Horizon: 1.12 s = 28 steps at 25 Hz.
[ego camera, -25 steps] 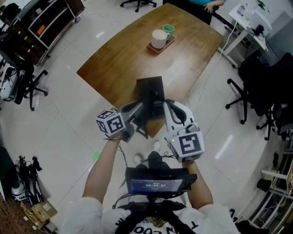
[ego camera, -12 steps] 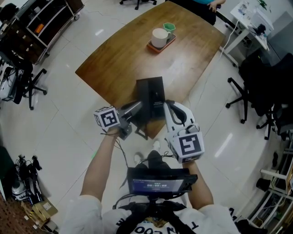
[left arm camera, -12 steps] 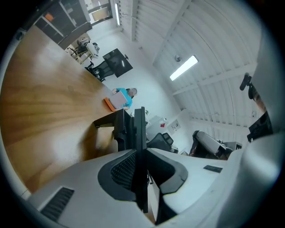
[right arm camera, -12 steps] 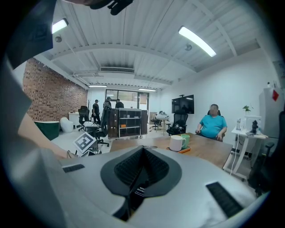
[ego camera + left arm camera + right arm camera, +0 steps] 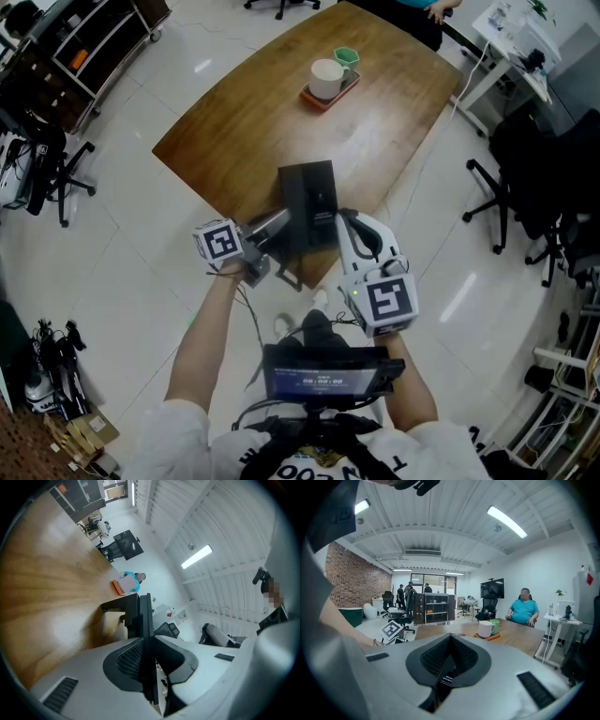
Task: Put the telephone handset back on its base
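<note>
Telephone [image 5: 309, 202] (handset and base together, I honestly can't split the two from the head view) reads as one black block sitting right at the near edge of the tabletop [image 5: 253, 122].

The left hand-held gripper [image 5: 279, 225] comes in from the left side. In its own view the jaws are clamped on the telephone's edge, which shows as a thin black slab seen edge-on between the pads. The right hand-held gripper [image 5: 344, 223] is up against the telephone's right side. Its jaws are nearly together, with a thin black strip [image 5: 446, 679] carrying tiny white print pinched between them. I can't tell what part that strip belongs to.

Each one has its marker cube closer to the person, left [image 5: 222, 244] and right [image 5: 386, 300].

Further out on the tabletop, well apart from the telephone, there's an orange tray [image 5: 317, 99] with a white mug [image 5: 326, 79] and a green cup [image 5: 345, 58] on it. A person in a blue shirt [image 5: 524, 611] sits at the far end. Office chairs [image 5: 511, 187] stand on the white floor beside the tabletop.
</note>
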Available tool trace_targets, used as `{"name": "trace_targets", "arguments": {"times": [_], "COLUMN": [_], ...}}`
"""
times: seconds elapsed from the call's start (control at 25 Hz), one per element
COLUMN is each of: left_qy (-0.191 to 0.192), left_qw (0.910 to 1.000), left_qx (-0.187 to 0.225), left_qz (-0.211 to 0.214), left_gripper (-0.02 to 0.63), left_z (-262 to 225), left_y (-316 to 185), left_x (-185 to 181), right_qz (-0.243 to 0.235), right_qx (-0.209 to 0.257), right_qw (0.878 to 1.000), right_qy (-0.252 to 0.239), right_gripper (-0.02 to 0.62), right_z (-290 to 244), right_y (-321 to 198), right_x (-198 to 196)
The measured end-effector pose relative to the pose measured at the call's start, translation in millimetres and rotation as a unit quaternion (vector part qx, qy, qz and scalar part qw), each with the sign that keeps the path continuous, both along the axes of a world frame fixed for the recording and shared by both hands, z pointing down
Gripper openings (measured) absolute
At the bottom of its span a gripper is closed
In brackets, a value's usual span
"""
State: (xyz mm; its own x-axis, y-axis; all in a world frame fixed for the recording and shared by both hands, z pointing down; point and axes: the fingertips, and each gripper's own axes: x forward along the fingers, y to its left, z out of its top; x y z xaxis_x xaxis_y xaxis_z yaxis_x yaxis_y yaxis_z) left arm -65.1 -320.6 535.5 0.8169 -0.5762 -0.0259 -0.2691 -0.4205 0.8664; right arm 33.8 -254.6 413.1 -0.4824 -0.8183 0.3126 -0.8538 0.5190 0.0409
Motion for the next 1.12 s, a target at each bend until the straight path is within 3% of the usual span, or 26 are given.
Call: {"name": "trace_targets", "arguments": {"times": [0.32,0.56,0.76,1.12], "left_qy": [0.025,0.094,0.125,0.1], "left_qw": [0.9996,0.9952,0.9915,0.9941], "left_qx": [-0.008,-0.01,-0.022,-0.036], "left_qz": [-0.008,-0.025,-0.028,-0.021], "left_gripper": [0.071,0.069,0.069,0.072], "left_z": [6.4,2.4,5.0,8.6], "left_y": [-1.6,-1.6,-4.0,-7.7], "left_x": [-3.7,-11.1,-9.1,-6.7], "right_qz": [-0.005,-0.008,-0.008,-0.015], "right_qx": [0.003,0.002,0.001,0.002], "right_qw": [1.0,1.0,1.0,1.0], "right_qy": [-0.004,-0.003,0.0,-0.003], "right_gripper": [-0.002,-0.002,-0.002,-0.002], "right_z": [-0.4,-0.4,-1.2,-0.3], "right_y": [-4.1,-3.0,-5.1,-4.6], "right_x": [-6.1,-8.6,-4.8,-8.9]}}
